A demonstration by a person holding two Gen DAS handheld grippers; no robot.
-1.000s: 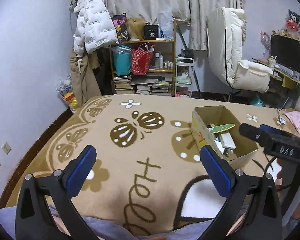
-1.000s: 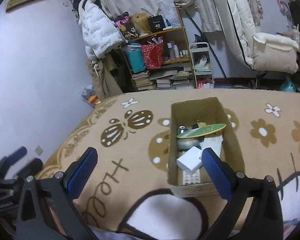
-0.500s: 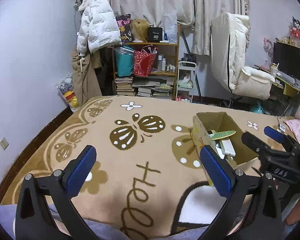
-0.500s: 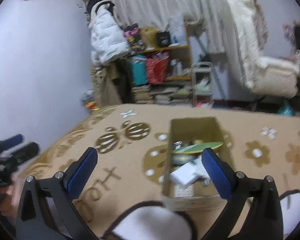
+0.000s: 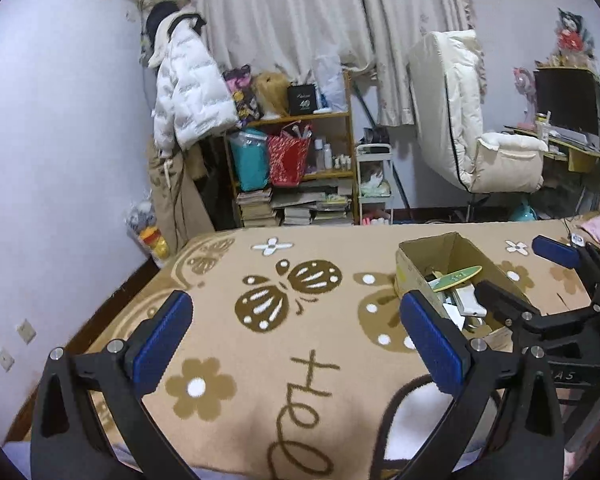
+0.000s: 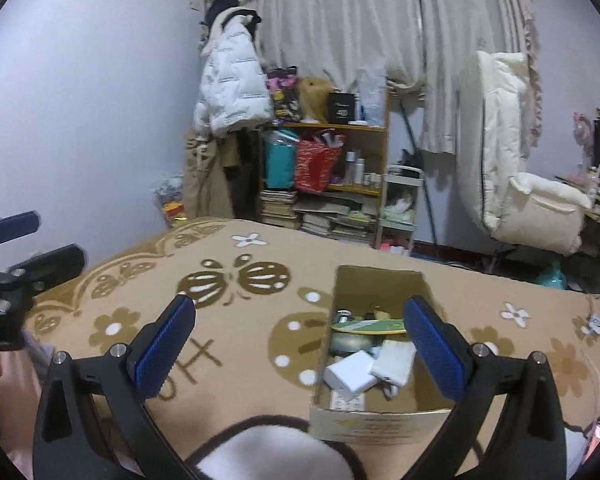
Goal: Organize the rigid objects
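Note:
An open cardboard box [image 6: 380, 424] sits on a tan patterned blanket. In it lie a green toy skateboard [image 6: 368, 326], a white adapter block [image 6: 350, 372], a flat white box [image 6: 394, 360] and smaller bits I cannot make out. My right gripper [image 6: 298, 346] is open and empty, hovering just short of the box's near end. My left gripper [image 5: 298, 340] is also open and empty, over the bare blanket to the left of the box [image 5: 410, 272]. The skateboard [image 5: 458, 278] shows in this view too, and the right gripper [image 5: 528, 272] stands beside the box at the right edge.
The blanket [image 5: 300, 320] with brown butterflies, flowers and lettering covers a bed. Beyond its far edge stand a cluttered wooden shelf [image 5: 300, 152], a hanging white jacket [image 5: 188, 100], curtains and a cream chair [image 5: 480, 140]. The left gripper [image 6: 32, 242] shows at the right wrist view's left edge.
Both grippers have risen and tilted up, so more of the room shows. The right one has drawn back a little from the box. Both stayed open and empty.

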